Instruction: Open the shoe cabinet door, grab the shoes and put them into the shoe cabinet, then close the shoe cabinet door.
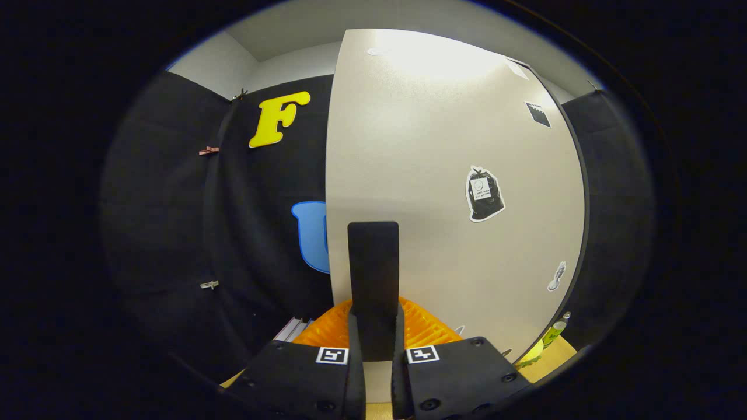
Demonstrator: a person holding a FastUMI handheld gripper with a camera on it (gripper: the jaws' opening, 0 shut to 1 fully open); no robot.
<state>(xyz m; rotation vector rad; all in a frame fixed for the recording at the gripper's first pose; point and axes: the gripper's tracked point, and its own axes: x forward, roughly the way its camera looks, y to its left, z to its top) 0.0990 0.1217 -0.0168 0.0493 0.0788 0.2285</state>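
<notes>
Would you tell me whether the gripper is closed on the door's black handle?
Shut on it: the gripper has both fingers pressed against the sides of the black handle, which stands upright between them on the pale cabinet door.

The cabinet door [443,192] hides the cabinet's inside; its stickers [484,194] are illegible.

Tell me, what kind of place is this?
Probably a small test booth set up like a home hallway. A pale shoe cabinet door with stickers stands against black cloth walls. The tool has its fingers closed around the door's black handle; something orange sits below.
</notes>
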